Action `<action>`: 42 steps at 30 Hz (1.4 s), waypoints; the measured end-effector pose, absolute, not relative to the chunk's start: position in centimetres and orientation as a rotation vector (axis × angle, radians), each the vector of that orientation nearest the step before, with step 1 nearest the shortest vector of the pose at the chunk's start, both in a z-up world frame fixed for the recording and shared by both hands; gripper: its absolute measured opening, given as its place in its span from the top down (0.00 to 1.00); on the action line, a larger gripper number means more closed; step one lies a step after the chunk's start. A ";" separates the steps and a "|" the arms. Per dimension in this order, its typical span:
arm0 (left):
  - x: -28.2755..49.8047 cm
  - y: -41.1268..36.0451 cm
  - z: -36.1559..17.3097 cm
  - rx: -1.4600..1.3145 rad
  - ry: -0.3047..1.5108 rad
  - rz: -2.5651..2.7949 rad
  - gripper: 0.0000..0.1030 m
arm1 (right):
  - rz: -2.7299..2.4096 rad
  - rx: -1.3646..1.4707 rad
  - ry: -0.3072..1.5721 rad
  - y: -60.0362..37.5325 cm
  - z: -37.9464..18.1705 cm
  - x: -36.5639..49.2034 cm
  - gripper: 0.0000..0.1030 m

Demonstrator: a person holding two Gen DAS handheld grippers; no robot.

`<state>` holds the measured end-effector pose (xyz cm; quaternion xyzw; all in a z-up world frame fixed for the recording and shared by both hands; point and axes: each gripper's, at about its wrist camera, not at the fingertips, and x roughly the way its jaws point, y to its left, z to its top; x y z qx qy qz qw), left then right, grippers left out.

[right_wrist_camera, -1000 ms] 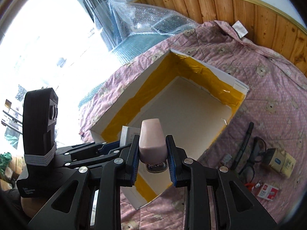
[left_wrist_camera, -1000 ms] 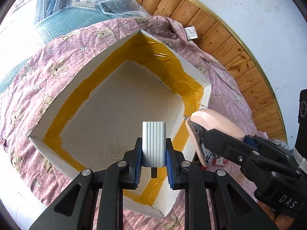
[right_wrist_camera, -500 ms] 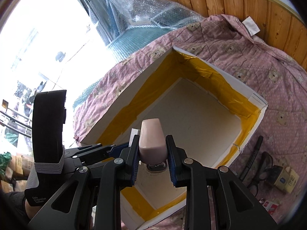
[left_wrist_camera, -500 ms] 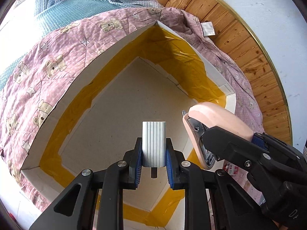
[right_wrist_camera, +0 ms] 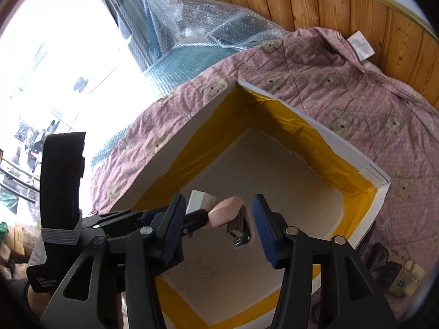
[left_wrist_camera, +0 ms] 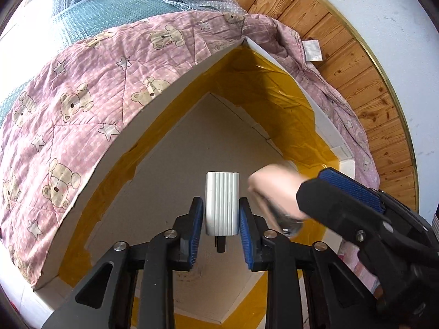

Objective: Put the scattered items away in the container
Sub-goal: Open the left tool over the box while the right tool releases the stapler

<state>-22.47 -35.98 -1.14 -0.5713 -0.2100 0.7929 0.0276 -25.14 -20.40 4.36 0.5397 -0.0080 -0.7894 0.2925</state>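
Over the open white box [left_wrist_camera: 326,126] on a bear-print quilt [left_wrist_camera: 90,87], the left gripper [left_wrist_camera: 221,220] is clamped on a ribbed white block [left_wrist_camera: 221,203], while the right gripper [right_wrist_camera: 216,226] stands with jaws apart, a pink stapler [right_wrist_camera: 227,213] loose and tilted between them above the box floor. The block looks rigid and light, best pinched across its flat sides; the smooth, rounded stapler seems apt to slip.

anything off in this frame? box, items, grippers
Only the pink stapler: it hangs loose and tilted between the open right gripper fingers, motion-blurred, apparently dropping into the box. The left gripper grips the white ribbed block squarely.
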 end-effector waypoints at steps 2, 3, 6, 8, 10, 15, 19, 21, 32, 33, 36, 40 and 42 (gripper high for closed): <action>-22.2 -36.7 -1.1 -1.771 -0.655 2.461 0.58 | -2.087 1.470 -0.053 -19.8 3.9 -25.2 0.46; -21.9 -37.1 -0.9 -1.765 -0.676 2.462 0.58 | -2.088 1.479 -0.049 -19.6 3.8 -24.9 0.46; -20.7 -38.0 -0.4 -1.762 -0.709 2.463 0.58 | -2.070 1.511 -0.054 -18.9 3.4 -24.0 0.46; -19.9 -38.3 -0.2 -1.765 -0.717 2.460 0.58 | -2.060 1.530 -0.060 -18.6 3.3 -23.2 0.46; -19.1 -38.3 0.0 -1.771 -0.722 2.457 0.58 | -2.049 1.538 -0.066 -18.6 3.4 -22.3 0.46; -17.6 -37.5 0.9 -1.772 -0.713 2.450 0.58 | -2.026 1.525 -0.077 -19.2 4.1 -19.8 0.46; -16.5 -36.7 2.2 -1.757 -0.684 2.471 0.58 | -2.035 1.502 -0.073 -19.5 5.0 -18.2 0.47; -16.0 -36.7 2.8 -1.750 -0.676 2.479 0.58 | -2.038 1.491 -0.085 -19.3 5.5 -17.6 0.47; -13.4 -35.4 5.1 -1.720 -0.629 2.510 0.57 | -2.083 1.432 -0.111 -17.9 7.7 -15.1 0.47; -13.2 -35.3 5.3 -1.715 -0.624 2.512 0.57 | -2.086 1.428 -0.113 -17.8 7.8 -15.0 0.47; -12.9 -34.8 5.8 -1.704 -0.607 2.517 0.57 | -2.101 1.415 -0.125 -17.2 8.4 -14.5 0.47; -12.4 -34.0 6.5 -1.694 -0.578 2.519 0.57 | -2.118 1.395 -0.144 -16.5 9.1 -14.1 0.47; -12.2 -33.6 6.8 -1.690 -0.563 2.520 0.57 | -2.125 1.385 -0.152 -16.2 9.4 -13.9 0.47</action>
